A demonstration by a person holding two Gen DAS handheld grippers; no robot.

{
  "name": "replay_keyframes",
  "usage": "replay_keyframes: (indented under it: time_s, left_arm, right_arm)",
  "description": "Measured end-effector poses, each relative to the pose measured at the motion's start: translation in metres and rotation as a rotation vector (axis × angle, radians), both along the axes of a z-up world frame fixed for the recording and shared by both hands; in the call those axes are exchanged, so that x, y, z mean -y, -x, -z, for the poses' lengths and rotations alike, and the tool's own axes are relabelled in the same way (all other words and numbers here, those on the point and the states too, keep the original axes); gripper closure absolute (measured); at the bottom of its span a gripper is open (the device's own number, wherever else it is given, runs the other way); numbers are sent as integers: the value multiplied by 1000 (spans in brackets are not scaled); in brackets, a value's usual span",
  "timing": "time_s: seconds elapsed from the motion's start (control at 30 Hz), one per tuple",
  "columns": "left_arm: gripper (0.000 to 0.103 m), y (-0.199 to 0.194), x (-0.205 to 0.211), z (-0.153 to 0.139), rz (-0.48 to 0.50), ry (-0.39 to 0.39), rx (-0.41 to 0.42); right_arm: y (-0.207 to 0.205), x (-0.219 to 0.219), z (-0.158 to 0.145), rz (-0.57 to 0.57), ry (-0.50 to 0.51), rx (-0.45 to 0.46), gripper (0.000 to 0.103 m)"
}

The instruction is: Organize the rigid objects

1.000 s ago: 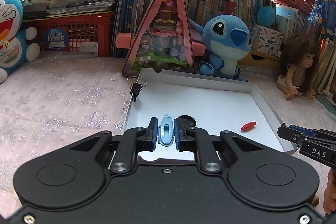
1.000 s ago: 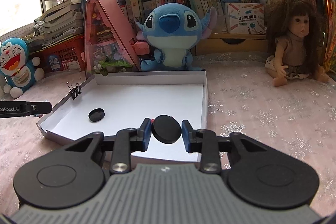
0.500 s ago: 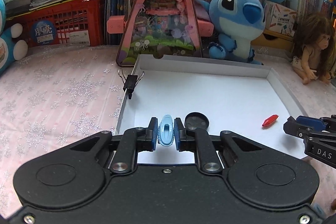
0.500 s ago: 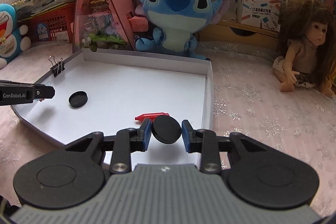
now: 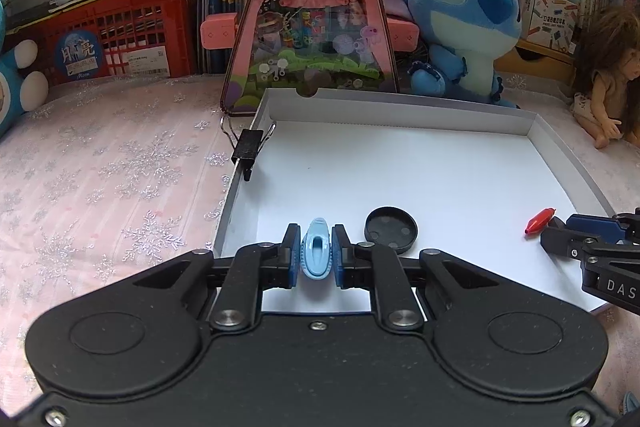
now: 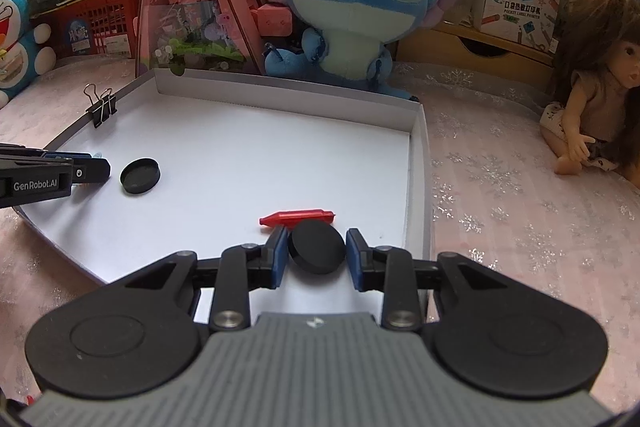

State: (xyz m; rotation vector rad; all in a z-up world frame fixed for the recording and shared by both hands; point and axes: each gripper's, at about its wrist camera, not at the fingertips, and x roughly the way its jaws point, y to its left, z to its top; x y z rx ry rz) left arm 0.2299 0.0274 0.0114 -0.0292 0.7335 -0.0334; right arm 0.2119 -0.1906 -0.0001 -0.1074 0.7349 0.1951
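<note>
Two tools over the white tray, each gripping a piece

Left tool clamps a blue clip; only the right view shows the right tool pinching a black disc above the red pin.

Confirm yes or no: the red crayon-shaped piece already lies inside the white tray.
Yes, the red crayon-shaped piece lies flat on the white tray floor, just beyond the right claw.

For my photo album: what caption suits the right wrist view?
Right tool carries a black disc over the white tray, near a red piece.
</note>
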Motion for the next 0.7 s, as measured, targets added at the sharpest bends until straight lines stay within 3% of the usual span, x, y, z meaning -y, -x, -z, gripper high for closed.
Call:
replay_keyframes:
  time_s: [0.7]
  left_arm:
    - [86,-12,13,6,12,-22,44]
  right_arm:
    - [-16,-9,3,15,-24,0,62]
